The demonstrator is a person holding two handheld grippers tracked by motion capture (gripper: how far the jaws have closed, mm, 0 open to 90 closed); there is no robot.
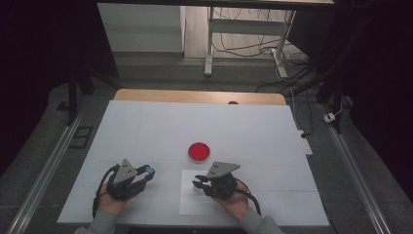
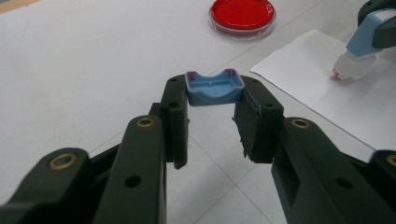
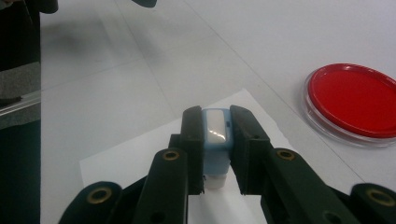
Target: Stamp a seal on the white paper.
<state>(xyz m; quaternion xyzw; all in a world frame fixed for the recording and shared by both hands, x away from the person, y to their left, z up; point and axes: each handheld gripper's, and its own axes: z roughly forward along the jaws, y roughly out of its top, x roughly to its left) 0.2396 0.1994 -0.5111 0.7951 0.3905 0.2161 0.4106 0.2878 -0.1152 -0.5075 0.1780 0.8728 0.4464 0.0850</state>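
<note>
The stamp (image 3: 216, 140) is a small blue block with a pale base. The right gripper (image 3: 215, 154) holds it tight between both jaws, base down on the paper (image 1: 195, 202). In the left gripper view the base (image 2: 349, 70) has a bit of red at its edge and sits right on the sheet, so this looks like the press step. To do it well, the person should likely push straight down, keep the stamp flat and not let it slide, then lift it straight up so the mark stays clean.

The left gripper (image 2: 212, 100) holds the blue cap (image 2: 214, 87) by its two sides. Its jaws are part open, just as wide as the cap. The cap is turned open side up, with red smudges on its rim and nothing else inside. It hangs over the table (image 1: 146, 126), to the left of the paper, well apart from the stamp.

Just past the paper sits a round clear dish (image 1: 199, 151). It is full of something red, and whether that is ink or a pad cannot be told. Nothing touches the dish
</note>
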